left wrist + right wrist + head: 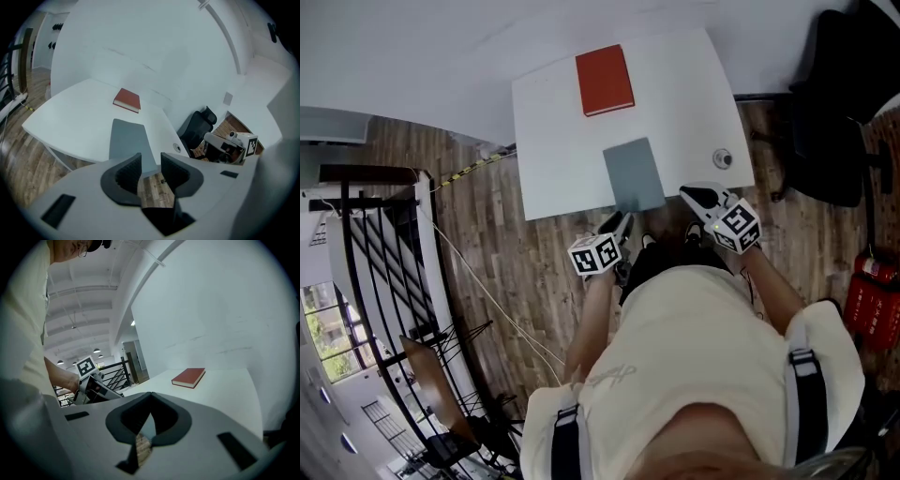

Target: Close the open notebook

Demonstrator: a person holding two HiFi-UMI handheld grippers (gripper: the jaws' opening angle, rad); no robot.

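The grey notebook [634,174] lies closed at the near edge of the white desk [553,122], at 6 o'clock from the red book [604,80]. Left gripper [621,225], at the notebook's 7 o'clock: jaws apart, empty. Right gripper [689,194], at 4 o'clock: jaws together, empty.

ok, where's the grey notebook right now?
Head view: the grey notebook lies flat at the table's near edge, about centre, just past the left gripper, with the red book beyond it.
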